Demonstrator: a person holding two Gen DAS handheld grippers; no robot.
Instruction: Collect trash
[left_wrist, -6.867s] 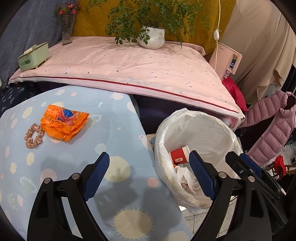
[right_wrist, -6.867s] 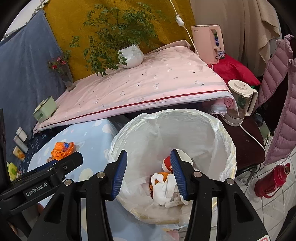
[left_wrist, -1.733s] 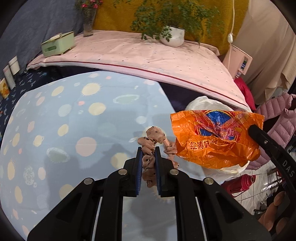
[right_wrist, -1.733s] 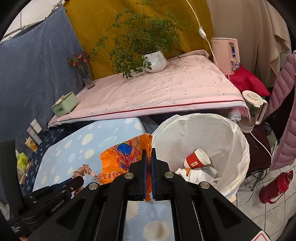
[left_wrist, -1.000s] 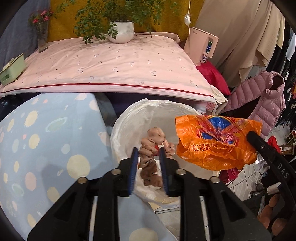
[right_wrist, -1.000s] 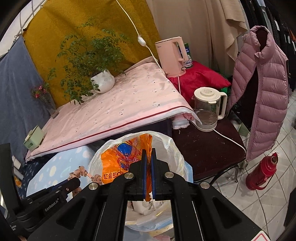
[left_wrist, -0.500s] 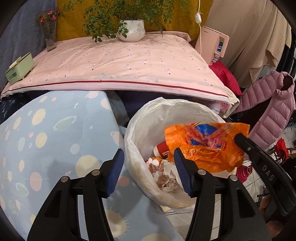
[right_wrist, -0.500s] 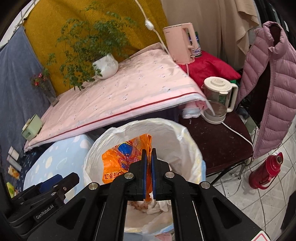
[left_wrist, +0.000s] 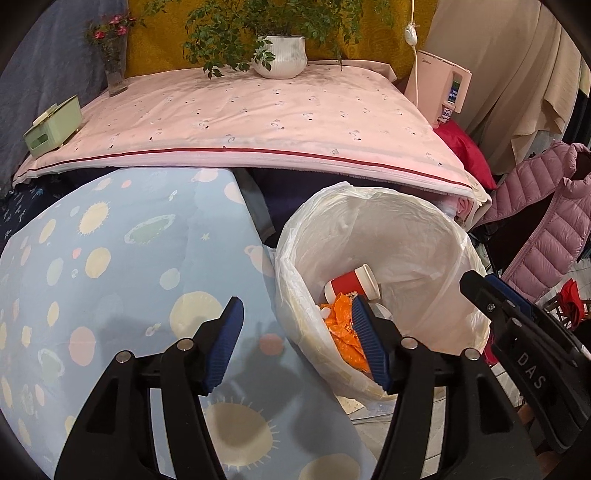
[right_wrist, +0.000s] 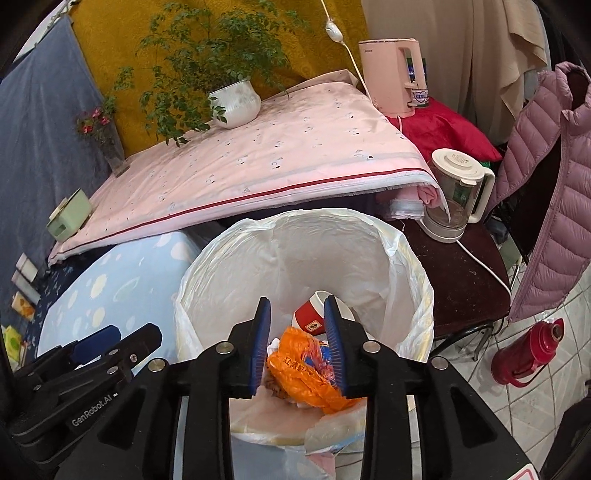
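We see both grippers angled down over the white plastic-lined trash bin (right_wrist: 406, 266). Right gripper (right_wrist: 297, 345) sits above the bin mouth, jaws have just been opening, now parted; the crumpled orange plastic bag (right_wrist: 306, 373) lies below between them, pads not pressing it. Left gripper (left_wrist: 295, 343) hangs over the bin's near rim and the table edge, jaws wide apart after opening further, nothing held.

The orange bag is inside the bin on top of other trash, next to a red paper cup with white rim (left_wrist: 352, 282). A brownish bit shows just beside the bag in the right view, can't tell what.

Writing: "GenRobot.AI" on the left gripper body in the right view, "DAS" on the right gripper body in the left view. Bag print unreadable.

Light blue tablecloth with pale dots and suns (left_wrist: 110, 277) left of the bin. Behind, a pink cloth-covered surface (left_wrist: 258, 118) with white potted plant (left_wrist: 282, 55), green box (left_wrist: 53, 125), pink kettle (right_wrist: 393, 74). Tiled floor, red thermos (right_wrist: 528, 350), pink puffer vest (right_wrist: 554, 192).
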